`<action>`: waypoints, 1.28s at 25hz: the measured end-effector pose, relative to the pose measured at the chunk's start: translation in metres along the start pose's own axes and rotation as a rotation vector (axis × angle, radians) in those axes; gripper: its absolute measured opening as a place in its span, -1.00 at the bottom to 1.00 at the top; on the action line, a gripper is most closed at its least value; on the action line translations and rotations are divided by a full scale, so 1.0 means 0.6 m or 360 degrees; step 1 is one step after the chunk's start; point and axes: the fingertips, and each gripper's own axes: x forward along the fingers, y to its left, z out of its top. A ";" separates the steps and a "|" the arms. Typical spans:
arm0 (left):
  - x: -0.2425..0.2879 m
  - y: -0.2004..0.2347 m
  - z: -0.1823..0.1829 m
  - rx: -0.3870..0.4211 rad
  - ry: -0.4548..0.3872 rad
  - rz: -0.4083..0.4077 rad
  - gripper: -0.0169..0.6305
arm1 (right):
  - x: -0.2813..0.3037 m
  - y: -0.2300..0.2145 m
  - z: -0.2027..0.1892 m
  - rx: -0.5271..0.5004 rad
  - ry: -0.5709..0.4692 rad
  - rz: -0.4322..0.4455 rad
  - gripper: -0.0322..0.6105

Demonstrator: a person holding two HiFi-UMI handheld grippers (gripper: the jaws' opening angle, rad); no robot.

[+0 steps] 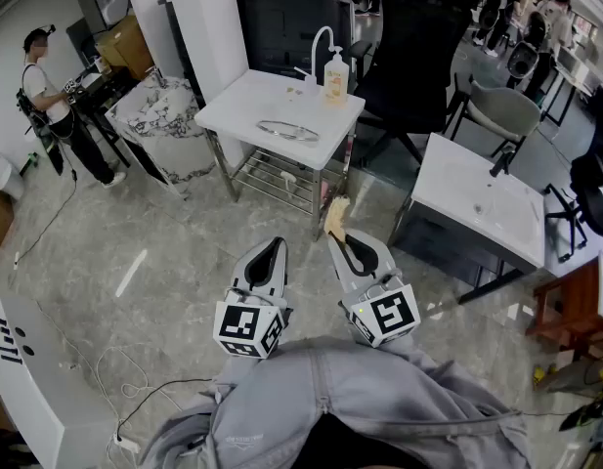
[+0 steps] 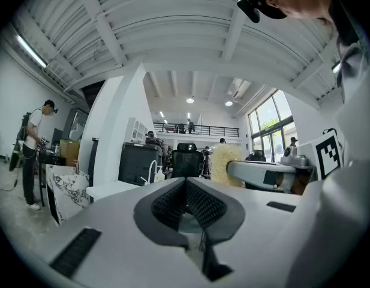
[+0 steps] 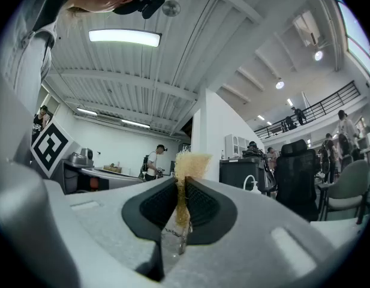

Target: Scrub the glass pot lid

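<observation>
- Grey jacket fabric [image 1: 330, 413] fills the bottom edge of the head view, with both tongs held out level just in front of it.
- Far off to the left, a person in a white top and dark trousers [image 1: 49, 106] stands at a dark workbench, taking no part in this.
- Left tongs [image 1: 273, 246] are closed tight, ribbed black pads meeting with nothing between them.
- Ahead of them, the round glass pot lid with a metal rim [image 1: 288, 131] lies flat on the white square counter on metal legs [image 1: 228, 110], toward its near edge. It is well apart from both tongs, across a stretch of bare marbled floor.
- Right tongs [image 1: 337, 238] are clamped on a pale yellow fibrous scrubbing pad [image 1: 335, 217], its frayed top poking out past the tips.
- Just beside the lid, at the counter's back right, stands a clear pump bottle of amber soap [image 1: 334, 78].
- Further right sits a second white counter with a dark base [image 1: 477, 208], bare but for small marks.
- As I read it, the lid lies dead ahead and slightly left of the scrubber. Neither hand is clearly nearer, and being round it has no long axis to line up with. The whole gap has to be walked before scrubbing starts, and the empty left tongs look free to steady the rim.
</observation>
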 end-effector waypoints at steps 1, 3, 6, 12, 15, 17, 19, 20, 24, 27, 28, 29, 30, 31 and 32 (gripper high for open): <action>0.000 0.003 0.000 0.0004 -0.0001 -0.0004 -0.92 | 0.004 0.003 -0.001 -0.0004 0.0002 -0.0002 -0.80; -0.001 0.010 0.000 0.0011 -0.0004 -0.0011 -0.92 | 0.011 0.008 -0.003 -0.0013 0.0003 -0.0007 -0.80; -0.003 0.021 0.000 0.0015 -0.0012 -0.0011 -0.92 | 0.019 0.016 -0.004 -0.0031 0.0003 -0.0015 -0.80; -0.008 0.033 0.003 0.0032 -0.0021 -0.0012 -0.92 | 0.029 0.024 -0.002 -0.0026 -0.0012 -0.0032 -0.80; -0.013 0.044 -0.002 0.0036 -0.0018 -0.0021 -0.92 | 0.035 0.029 -0.006 0.0010 -0.0027 -0.0057 -0.80; -0.018 0.054 -0.008 0.0035 -0.0007 -0.0025 -0.92 | 0.038 0.035 -0.015 0.0032 -0.0014 -0.0080 -0.80; -0.021 0.061 -0.015 0.0033 0.0004 -0.0033 -0.92 | 0.040 0.038 -0.027 0.0056 0.0003 -0.0103 -0.80; -0.021 0.064 -0.019 0.0030 0.0009 -0.0038 -0.92 | 0.041 0.038 -0.033 0.0066 0.0010 -0.0113 -0.80; -0.011 0.083 -0.026 0.0034 0.0013 -0.0045 -0.92 | 0.060 0.027 -0.044 0.0076 0.0013 -0.0136 -0.80; 0.006 0.103 -0.030 0.0030 0.0008 -0.0038 -0.92 | 0.084 0.017 -0.049 0.0067 0.0000 -0.0133 -0.80; 0.014 0.109 -0.031 0.0028 0.0008 -0.0038 -0.92 | 0.093 0.012 -0.052 0.0065 0.0001 -0.0129 -0.80; 0.023 0.116 -0.032 0.0029 0.0006 -0.0038 -0.92 | 0.103 0.008 -0.055 0.0062 0.0004 -0.0123 -0.80; 0.033 0.123 -0.031 0.0032 0.0000 -0.0037 -0.92 | 0.114 0.003 -0.058 0.0059 0.0006 -0.0116 -0.80; 0.044 0.133 -0.029 0.0036 -0.0009 -0.0033 -0.92 | 0.127 -0.003 -0.061 0.0054 0.0006 -0.0108 -0.80; 0.057 0.144 -0.027 0.0038 -0.0017 -0.0027 -0.92 | 0.142 -0.009 -0.065 0.0051 0.0003 -0.0100 -0.80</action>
